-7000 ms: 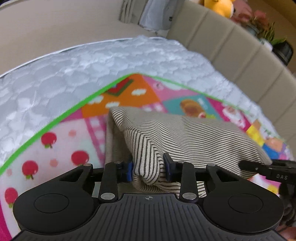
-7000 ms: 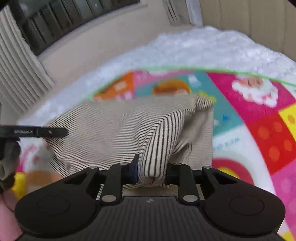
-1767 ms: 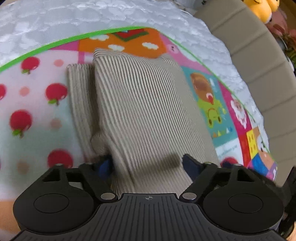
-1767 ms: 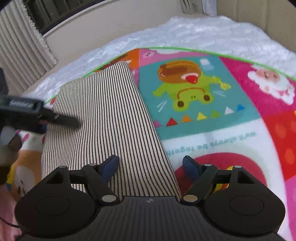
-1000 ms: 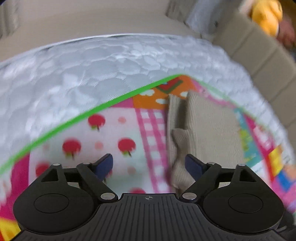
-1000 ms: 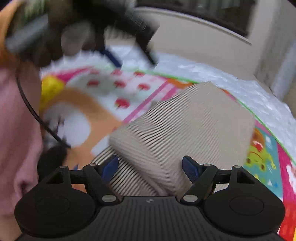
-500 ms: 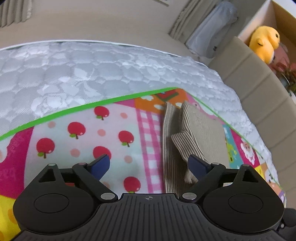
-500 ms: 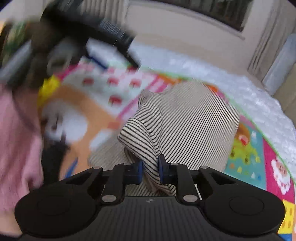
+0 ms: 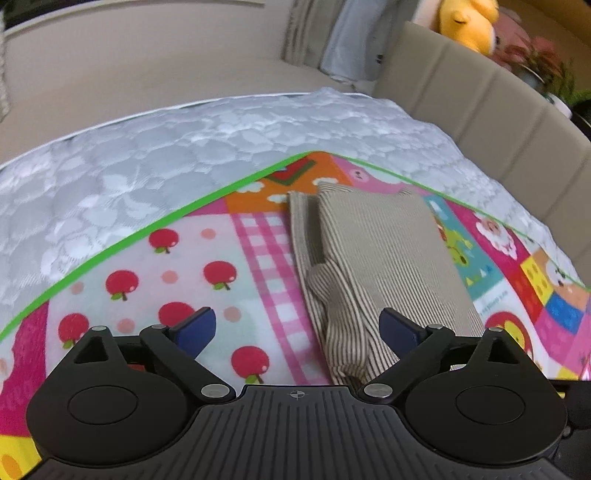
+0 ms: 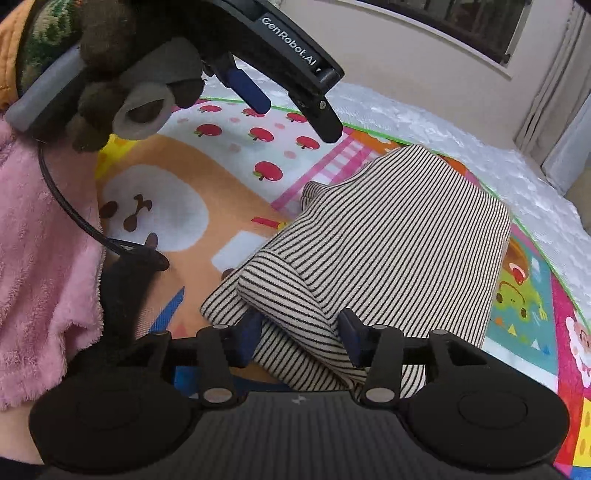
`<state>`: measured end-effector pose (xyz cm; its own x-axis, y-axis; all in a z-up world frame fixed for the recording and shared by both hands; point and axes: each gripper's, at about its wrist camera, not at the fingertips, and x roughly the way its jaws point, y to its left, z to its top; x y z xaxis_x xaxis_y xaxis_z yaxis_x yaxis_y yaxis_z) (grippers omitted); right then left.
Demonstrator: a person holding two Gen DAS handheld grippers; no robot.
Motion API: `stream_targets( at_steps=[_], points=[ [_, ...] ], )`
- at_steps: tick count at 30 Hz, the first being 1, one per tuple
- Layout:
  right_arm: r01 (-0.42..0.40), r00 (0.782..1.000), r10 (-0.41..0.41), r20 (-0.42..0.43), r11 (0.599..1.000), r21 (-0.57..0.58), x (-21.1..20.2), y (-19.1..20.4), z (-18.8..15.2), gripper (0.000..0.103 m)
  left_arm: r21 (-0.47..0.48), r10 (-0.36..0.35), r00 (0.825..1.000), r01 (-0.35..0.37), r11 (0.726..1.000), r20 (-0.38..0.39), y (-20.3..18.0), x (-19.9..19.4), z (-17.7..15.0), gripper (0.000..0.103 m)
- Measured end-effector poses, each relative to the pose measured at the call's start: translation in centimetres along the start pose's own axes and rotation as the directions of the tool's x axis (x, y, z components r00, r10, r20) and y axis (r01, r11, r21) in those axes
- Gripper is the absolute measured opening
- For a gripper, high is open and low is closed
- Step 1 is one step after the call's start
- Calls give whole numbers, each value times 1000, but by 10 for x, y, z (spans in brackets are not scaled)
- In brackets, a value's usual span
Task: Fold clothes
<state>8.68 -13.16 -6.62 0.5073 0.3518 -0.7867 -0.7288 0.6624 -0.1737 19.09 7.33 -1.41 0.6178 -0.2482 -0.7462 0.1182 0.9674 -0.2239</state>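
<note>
Right wrist — right tongs point(image 10: 301, 334) grasping striped shirt point(image 10: 399, 236) fold | left tongs point(image 9: 297, 328) released — shirt alongside

Colourful cartoon play mat point(image 9: 207, 258) with red apples, spread over white quilted mattress point(image 9: 147, 147); beige padded headboard point(image 9: 480, 96) beyond, yellow plush toy point(image 9: 465, 22) above it.

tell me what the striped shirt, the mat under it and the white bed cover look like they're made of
Striped shirt: soft knit, probably cotton jersey; it drapes and folds limply, matte. Mat: fuzzy printed fleece or flannel, judging by the blurry-edged cartoon print with no shine. Bed cover: quilted woven fabric with a slight sheen; puffy stitched pattern catches light.
</note>
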Motion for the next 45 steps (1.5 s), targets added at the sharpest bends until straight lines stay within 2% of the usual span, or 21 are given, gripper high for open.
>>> stream_targets(
  at_steps=[3, 4, 6, 8, 13, 16, 18, 20, 25, 27, 31, 33, 37, 41, 43, 45],
  points=[
    [6, 1000, -6, 13, 1000, -10, -8, -1, -1, 50, 66, -16, 1000, 16, 998, -5, -10, -4, -3, 99],
    [8, 1000, -8, 19, 1000, -14, -11, -1, -1, 53, 91, -21, 1000, 21, 996, -7, -14, -5, -4, 99],
    [11, 1000, -10, 23, 998, -65, -16, 3, -5, 68, 141, -12, 1000, 13, 990, -8, -22, -6, -7, 100],
    [14, 1000, -11, 27, 994, -104, -19, 5, -10, 73, 169, 11, 1000, -8, 986, -15, -26, -3, -8, 100],
    [14, 999, -15, 51, 1000, 22, -19, -14, -13, 73, 218, 28, 999, -19, 976, -40, -34, 2, -12, 100],
    [13, 998, -19, 65, 995, 98, -19, -26, -16, 72, 266, 11, 999, -1, 964, -33, -42, -3, -15, 101],
    [12, 997, -23, 74, 989, 148, -19, -34, -17, 55, 290, -13, 1000, 20, 957, -27, -45, -7, -17, 102],
    [10, 996, -27, 83, 980, 198, -19, -42, -19, 51, 300, -35, 999, 41, 953, -25, -47, -10, -18, 102],
    [6, 994, -39, 101, 952, 307, -18, -60, -22, 50, 332, -109, 992, 122, 935, -56, -54, -13, -22, 103],
    [20, 994, -50, 96, 954, 298, -18, -59, -22, 49, 399, -120, 989, 147, 905, -92, -65, -11, -30, 103],
    [46, 994, -73, 87, 959, 278, -18, -58, -20, 48, 540, -79, 988, 140, 830, -135, -90, -4, -46, 103],
    [59, 993, -84, 82, 962, 268, -19, -57, -20, 48, 574, -60, 986, 141, 806, -158, -97, 3, -51, 103],
    [85, 992, -106, 73, 965, 248, -19, -56, -18, 45, 597, -9, 984, 114, 794, -177, -102, 24, -53, 103],
    [111, 990, -129, 64, 967, 227, -19, -54, -17, 46, 607, -58, 986, 140, 782, -153, -102, 27, -53, 103],
    [124, 988, -140, 60, 968, 217, -19, -53, -16, 50, 620, -67, 989, 134, 773, -130, -104, 26, -54, 103],
    [131, 988, -146, 54, 968, 212, -18, -53, -17, 61, 614, -59, 991, 122, 780, -123, -101, 28, -53, 103]
  ],
)
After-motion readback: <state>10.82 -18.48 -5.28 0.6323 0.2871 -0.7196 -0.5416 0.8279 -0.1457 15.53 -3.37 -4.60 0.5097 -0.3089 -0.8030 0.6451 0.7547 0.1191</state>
